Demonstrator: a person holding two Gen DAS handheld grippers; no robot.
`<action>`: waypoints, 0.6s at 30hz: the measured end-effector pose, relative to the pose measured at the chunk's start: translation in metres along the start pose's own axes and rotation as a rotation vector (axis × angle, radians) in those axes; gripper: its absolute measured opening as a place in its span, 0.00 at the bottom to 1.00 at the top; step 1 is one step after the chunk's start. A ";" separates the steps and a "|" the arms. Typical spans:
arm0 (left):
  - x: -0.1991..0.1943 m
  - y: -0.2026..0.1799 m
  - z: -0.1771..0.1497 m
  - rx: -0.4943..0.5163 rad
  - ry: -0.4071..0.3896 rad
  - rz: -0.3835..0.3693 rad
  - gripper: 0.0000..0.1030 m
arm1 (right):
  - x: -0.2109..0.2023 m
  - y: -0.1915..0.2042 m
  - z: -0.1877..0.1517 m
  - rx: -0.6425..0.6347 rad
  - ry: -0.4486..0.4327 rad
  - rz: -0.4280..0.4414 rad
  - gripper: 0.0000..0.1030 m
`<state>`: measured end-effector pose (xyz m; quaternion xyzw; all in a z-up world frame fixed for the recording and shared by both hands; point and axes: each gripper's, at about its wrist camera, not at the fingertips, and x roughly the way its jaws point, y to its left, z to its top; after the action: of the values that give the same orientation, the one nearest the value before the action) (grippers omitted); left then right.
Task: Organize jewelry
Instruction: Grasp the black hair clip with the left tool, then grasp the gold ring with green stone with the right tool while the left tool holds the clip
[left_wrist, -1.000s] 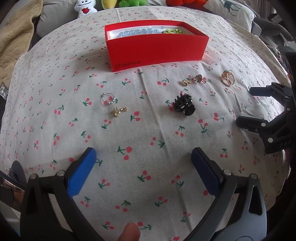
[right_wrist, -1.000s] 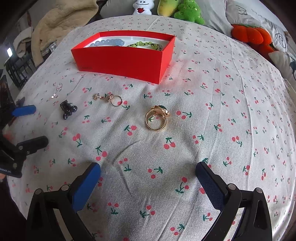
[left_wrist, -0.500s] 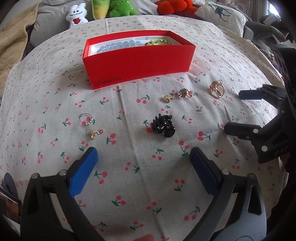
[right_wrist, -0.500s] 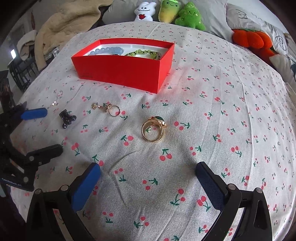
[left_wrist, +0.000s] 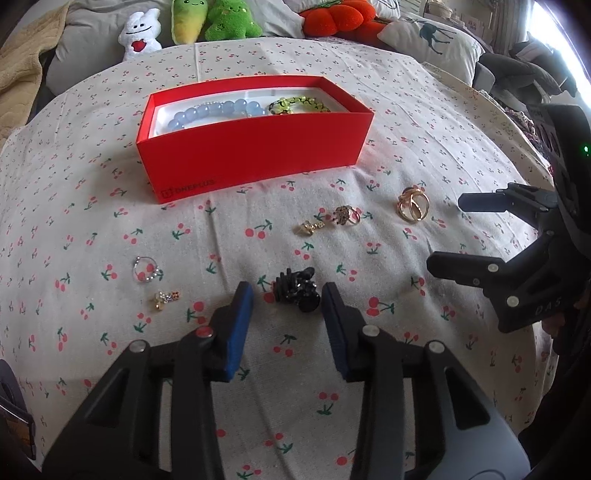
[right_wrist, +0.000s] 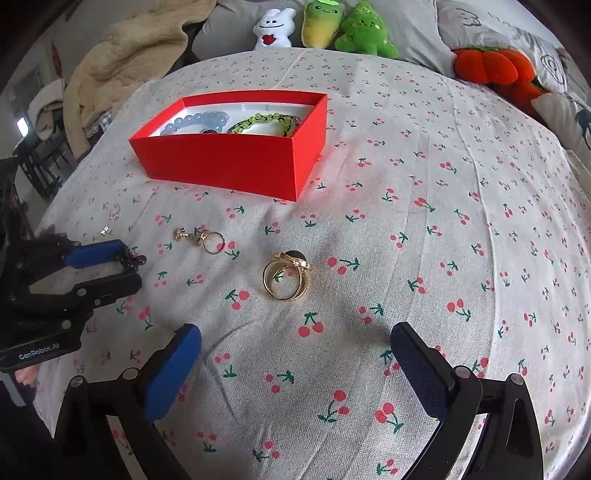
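A red box (left_wrist: 255, 147) (right_wrist: 236, 162) holds a blue bead bracelet (left_wrist: 207, 114) and a green bead bracelet (left_wrist: 299, 105). My left gripper (left_wrist: 288, 299) (right_wrist: 127, 269) has narrowed around a black hair claw (left_wrist: 297, 290) on the cloth; its pads flank the claw with small gaps showing. A large gold ring (left_wrist: 413, 206) (right_wrist: 286, 275), a smaller gold ring (left_wrist: 346, 216) (right_wrist: 211, 240), a gold earring (left_wrist: 308, 227), a silver ring (left_wrist: 145, 269) and a small gold charm (left_wrist: 165, 298) lie loose. My right gripper (right_wrist: 295, 365) (left_wrist: 450, 230) is open and empty, just short of the large ring.
The cherry-print cloth (right_wrist: 424, 221) covers the surface. Plush toys (right_wrist: 325, 26), an orange plush (right_wrist: 491, 70), pillows and a beige blanket (right_wrist: 129, 55) line the back edge.
My left gripper moved forward to the black hair claw and closed from wide open to narrow around it. My right gripper crept slightly closer to the large gold ring.
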<state>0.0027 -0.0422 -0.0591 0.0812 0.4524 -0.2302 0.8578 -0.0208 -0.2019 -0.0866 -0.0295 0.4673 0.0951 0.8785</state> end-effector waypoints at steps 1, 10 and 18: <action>0.000 0.000 0.000 0.001 0.001 -0.004 0.32 | 0.000 0.000 0.001 0.003 0.000 0.004 0.99; -0.006 0.000 0.000 -0.010 0.013 -0.021 0.24 | 0.005 0.001 0.010 0.013 0.004 0.015 0.75; -0.010 0.011 -0.001 -0.049 0.018 -0.018 0.24 | 0.010 0.004 0.021 0.029 -0.005 0.010 0.47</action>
<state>0.0017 -0.0291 -0.0524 0.0580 0.4662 -0.2259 0.8534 0.0008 -0.1941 -0.0830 -0.0141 0.4663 0.0928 0.8796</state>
